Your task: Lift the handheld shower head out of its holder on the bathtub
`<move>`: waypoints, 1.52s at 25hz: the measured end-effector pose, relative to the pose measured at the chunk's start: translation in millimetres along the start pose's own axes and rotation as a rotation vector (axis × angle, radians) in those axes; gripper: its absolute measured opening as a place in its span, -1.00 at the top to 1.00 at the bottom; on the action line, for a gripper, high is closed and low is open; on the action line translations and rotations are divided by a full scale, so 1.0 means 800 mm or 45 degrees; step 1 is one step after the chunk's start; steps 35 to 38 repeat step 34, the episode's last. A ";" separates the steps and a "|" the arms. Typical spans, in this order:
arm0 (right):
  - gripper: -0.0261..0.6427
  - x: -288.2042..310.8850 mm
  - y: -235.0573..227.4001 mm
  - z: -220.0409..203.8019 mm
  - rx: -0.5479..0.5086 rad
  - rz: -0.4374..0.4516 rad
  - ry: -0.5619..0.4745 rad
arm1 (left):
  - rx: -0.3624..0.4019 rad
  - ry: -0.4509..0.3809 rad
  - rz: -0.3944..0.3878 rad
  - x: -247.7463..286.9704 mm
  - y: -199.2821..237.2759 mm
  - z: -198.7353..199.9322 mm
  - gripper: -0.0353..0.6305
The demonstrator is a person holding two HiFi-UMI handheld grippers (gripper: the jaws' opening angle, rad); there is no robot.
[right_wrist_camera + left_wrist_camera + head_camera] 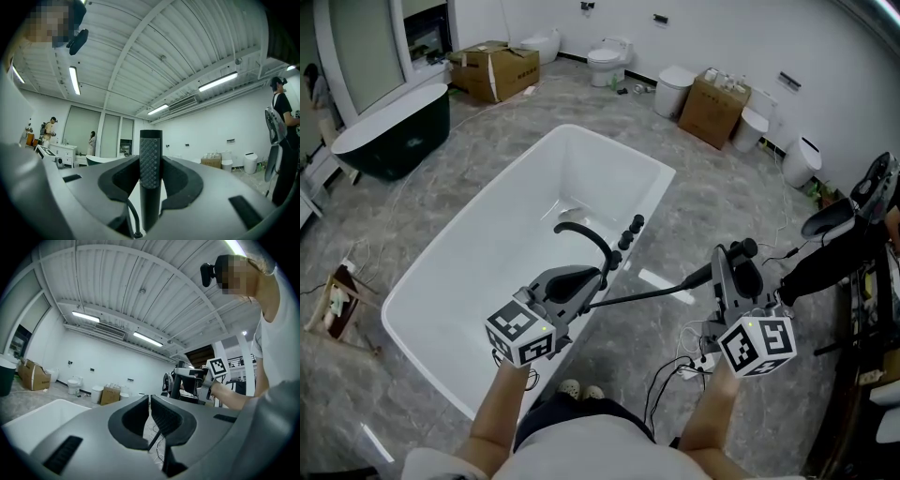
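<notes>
Right gripper (734,258): jaws clamped on the black stick-shaped shower head (150,159), which stands upright between the pads, dotted nozzle face to the camera; its lower end is hidden behind the jaw body.
Left gripper (149,401): jaws closed together with nothing held; a thin dark line shows in the gap under the pads, too slim to identify.
Shower head's place: beside the bathtub (417,286), off its right rim and over the grey floor.
Hose (642,294): runs from the right gripper toward the tub and vanishes under the left gripper.
Holder: cannot be picked out; the left gripper covers the rim next to the curved spout (586,236) and knobs (630,232).
Around: dark green tub (394,136), cardboard boxes (492,70), toilets (607,61) by the wall, cables (675,370) on the floor.
Right edge: black equipment (834,244), cut off and unclear.
</notes>
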State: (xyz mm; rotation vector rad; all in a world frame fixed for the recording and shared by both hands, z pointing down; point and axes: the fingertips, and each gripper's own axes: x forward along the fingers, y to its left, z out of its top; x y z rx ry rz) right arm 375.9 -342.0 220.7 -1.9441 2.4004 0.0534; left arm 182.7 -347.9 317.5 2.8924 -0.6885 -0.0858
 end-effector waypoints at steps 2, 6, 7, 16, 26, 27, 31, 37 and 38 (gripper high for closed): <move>0.50 0.003 0.001 0.000 -0.013 -0.001 0.000 | -0.001 0.003 0.013 -0.002 0.002 -0.001 0.86; 0.50 0.009 0.003 0.000 -0.027 -0.006 0.001 | -0.015 0.006 0.034 -0.008 0.010 -0.003 0.86; 0.50 0.011 0.005 0.000 -0.029 -0.003 0.000 | -0.018 0.006 0.040 -0.011 0.013 -0.003 0.86; 0.50 0.015 0.013 -0.001 -0.023 0.008 -0.003 | -0.020 0.003 0.069 -0.023 0.018 -0.002 0.86; 0.50 0.015 0.013 -0.003 -0.029 0.007 -0.003 | -0.032 0.000 0.095 -0.029 0.022 -0.007 0.86; 0.50 0.015 0.013 -0.003 -0.026 0.004 -0.005 | -0.032 0.001 0.095 -0.029 0.022 -0.007 0.86; 0.50 0.013 0.011 -0.002 -0.021 -0.001 -0.009 | -0.020 0.009 0.093 -0.027 0.021 -0.008 0.86; 0.50 0.017 0.010 0.000 -0.027 0.001 -0.011 | -0.008 0.013 0.093 -0.023 0.024 -0.006 0.86; 0.50 0.017 0.010 0.000 -0.027 0.001 -0.011 | -0.008 0.013 0.093 -0.023 0.024 -0.006 0.86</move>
